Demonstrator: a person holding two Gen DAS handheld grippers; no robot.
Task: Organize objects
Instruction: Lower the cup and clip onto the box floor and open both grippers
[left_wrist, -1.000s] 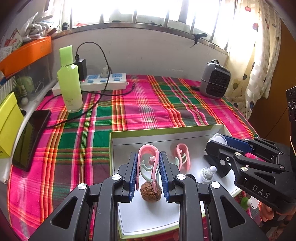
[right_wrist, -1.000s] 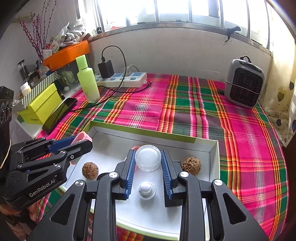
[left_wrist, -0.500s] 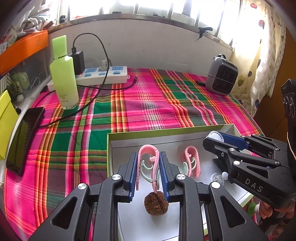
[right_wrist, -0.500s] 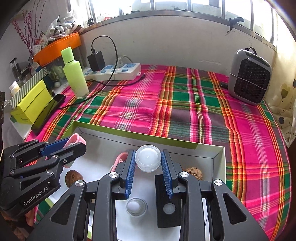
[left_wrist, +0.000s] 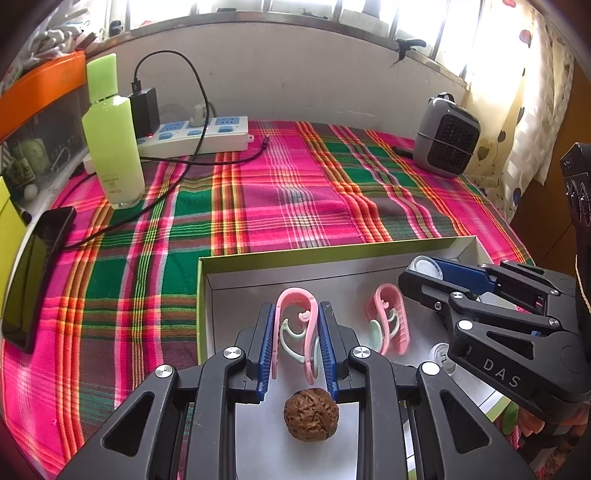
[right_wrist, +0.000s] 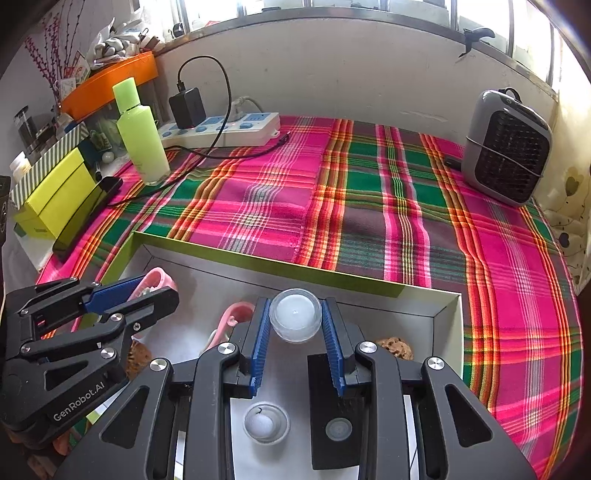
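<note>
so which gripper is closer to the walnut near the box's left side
Left. The left gripper, shut on a pink clip, sits right over that walnut; the right gripper, holding a clear jar, is farther right.

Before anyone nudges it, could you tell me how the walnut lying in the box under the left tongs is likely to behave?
The walnut looks nearly round and lies loose on the box's smooth floor, so it would probably roll when pushed. Its wrinkled shell suggests it is stiff and should give the left tongs, now shut on a pink clip, decent grip. It seems light.
</note>
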